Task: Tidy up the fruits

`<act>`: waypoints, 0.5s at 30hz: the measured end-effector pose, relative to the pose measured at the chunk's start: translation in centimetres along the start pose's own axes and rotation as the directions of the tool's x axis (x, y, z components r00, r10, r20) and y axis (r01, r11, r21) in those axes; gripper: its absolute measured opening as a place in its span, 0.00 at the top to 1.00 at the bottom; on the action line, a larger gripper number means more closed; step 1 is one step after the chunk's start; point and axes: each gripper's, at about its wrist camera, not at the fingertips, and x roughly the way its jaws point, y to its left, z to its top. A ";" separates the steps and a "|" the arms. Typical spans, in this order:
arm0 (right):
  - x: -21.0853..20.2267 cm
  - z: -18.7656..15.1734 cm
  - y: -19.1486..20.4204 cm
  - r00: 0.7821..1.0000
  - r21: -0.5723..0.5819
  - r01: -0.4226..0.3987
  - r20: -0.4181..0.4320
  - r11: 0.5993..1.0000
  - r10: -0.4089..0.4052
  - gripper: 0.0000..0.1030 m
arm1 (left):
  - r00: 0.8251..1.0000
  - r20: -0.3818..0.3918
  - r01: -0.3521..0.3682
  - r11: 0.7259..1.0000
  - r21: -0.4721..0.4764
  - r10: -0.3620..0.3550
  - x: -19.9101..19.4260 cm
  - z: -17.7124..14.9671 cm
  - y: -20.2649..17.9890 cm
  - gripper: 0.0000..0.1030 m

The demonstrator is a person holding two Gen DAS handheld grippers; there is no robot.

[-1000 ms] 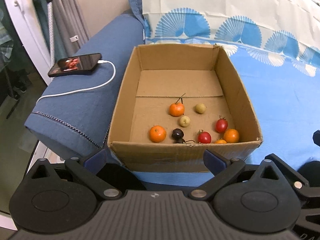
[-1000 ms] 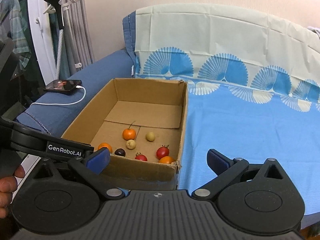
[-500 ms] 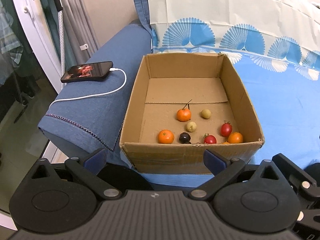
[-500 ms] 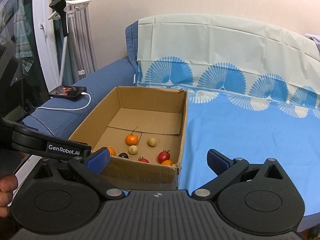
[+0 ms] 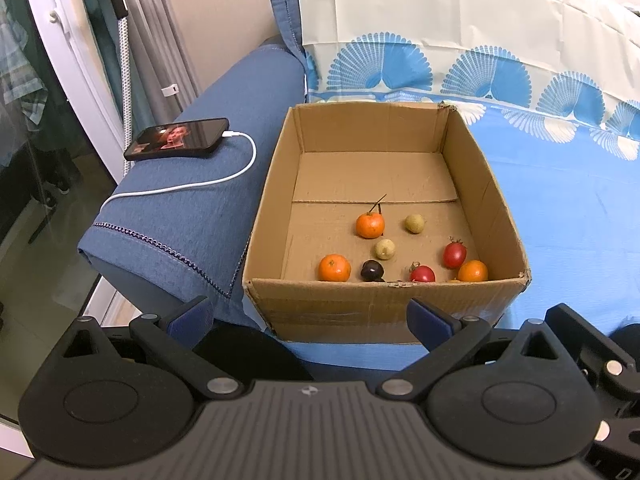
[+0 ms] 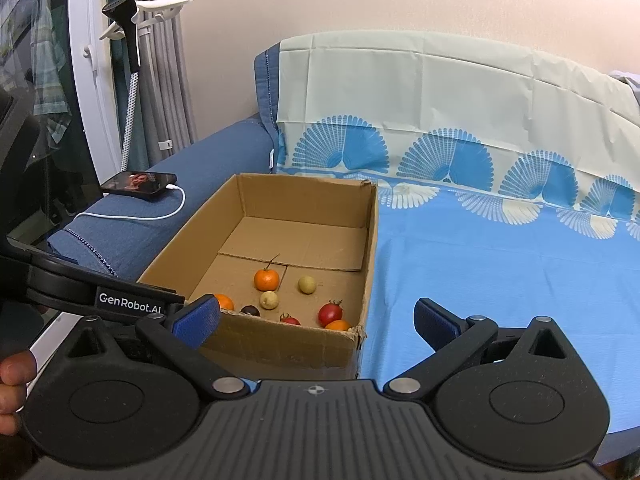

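Both grippers, left (image 5: 310, 314) and right (image 6: 316, 318), gape wide, empty, short of the box (image 5: 486, 178). Fruits (image 5: 384, 249) lie loose on its floor. Fits pre-sort or finished; no move settled.

The left gripper (image 5: 308, 316) is held level with its jaws spread wide and nothing between its blue-padded fingertips (image 5: 192, 314). The right gripper (image 6: 316, 318) is likewise wide open and empty. A hand (image 6: 12, 392) shows at the left edge of the right wrist view.
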 end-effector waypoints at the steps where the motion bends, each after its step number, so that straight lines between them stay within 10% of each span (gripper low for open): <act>1: 0.0 0.0 0.0 1.000 0.000 0.000 0.000 1.000 0.000 0.01 | 1.000 0.000 -0.001 1.000 0.000 0.001 0.0 0.0 0.0 0.00; 15: 0.0 -0.1 0.1 1.000 -0.001 -0.001 0.001 1.000 0.001 0.01 | 1.000 -0.005 -0.002 1.000 0.009 0.002 0.0 0.1 -0.2 0.00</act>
